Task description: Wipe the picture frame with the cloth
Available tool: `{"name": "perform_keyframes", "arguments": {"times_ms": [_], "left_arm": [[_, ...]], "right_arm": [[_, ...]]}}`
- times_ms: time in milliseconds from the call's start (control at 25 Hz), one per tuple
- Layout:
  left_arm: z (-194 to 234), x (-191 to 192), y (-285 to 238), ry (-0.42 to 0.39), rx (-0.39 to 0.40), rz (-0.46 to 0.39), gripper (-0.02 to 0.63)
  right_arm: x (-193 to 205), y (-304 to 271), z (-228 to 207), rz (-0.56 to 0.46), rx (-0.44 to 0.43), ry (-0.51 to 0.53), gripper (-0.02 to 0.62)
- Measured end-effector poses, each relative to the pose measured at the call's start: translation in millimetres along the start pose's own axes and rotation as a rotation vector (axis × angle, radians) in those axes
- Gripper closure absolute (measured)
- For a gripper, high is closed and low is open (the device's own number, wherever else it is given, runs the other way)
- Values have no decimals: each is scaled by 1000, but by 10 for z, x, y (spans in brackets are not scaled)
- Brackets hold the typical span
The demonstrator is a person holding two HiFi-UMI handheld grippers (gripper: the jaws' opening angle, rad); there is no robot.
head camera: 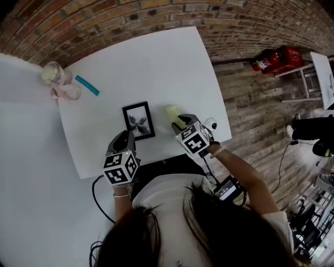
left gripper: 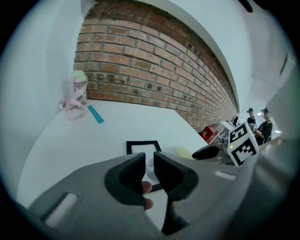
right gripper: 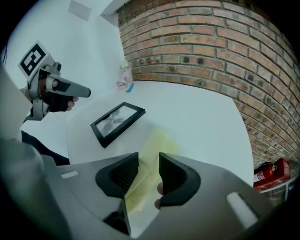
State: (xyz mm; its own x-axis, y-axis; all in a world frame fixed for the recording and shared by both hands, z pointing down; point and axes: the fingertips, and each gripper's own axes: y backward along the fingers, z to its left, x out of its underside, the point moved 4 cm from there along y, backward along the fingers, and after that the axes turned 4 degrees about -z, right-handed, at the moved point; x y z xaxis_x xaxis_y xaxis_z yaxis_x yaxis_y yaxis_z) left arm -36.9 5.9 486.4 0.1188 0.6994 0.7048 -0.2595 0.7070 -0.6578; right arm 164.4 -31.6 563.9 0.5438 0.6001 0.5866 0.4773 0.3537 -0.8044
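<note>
A black picture frame with a grey print lies flat on the white table, near its front edge. A pale yellow cloth lies just to the right of it. My left gripper hovers over the frame's near end. In the left gripper view its jaws stand a little apart, with nothing between them and the frame beyond. My right gripper is over the cloth's near edge. In the right gripper view its jaws are open, and the cloth lies flat below the gap, not pinched.
At the table's far left corner stand a clear jar with a pink ribbon and a teal pen. A brick wall runs behind the table. Red fire extinguishers lie on the wooden floor to the right. A second white surface adjoins on the left.
</note>
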Motion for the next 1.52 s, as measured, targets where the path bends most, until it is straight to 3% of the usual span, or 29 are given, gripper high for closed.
{"name": "perform_keyframes", "arguments": {"times_ms": [240, 800, 1120, 1520], "left_arm": [[78, 20, -39, 4, 16, 22, 546], [345, -166, -49, -86, 113, 82, 543], [466, -52, -103, -96, 168, 138, 529], [607, 238, -317, -105, 217, 246, 526]], "right_arm": [[63, -121, 44, 45, -9, -6, 454], [86, -115, 70, 55, 62, -215, 523], [-3, -49, 107, 23, 122, -216, 545], [-481, -40, 100, -60, 182, -186, 546]]}}
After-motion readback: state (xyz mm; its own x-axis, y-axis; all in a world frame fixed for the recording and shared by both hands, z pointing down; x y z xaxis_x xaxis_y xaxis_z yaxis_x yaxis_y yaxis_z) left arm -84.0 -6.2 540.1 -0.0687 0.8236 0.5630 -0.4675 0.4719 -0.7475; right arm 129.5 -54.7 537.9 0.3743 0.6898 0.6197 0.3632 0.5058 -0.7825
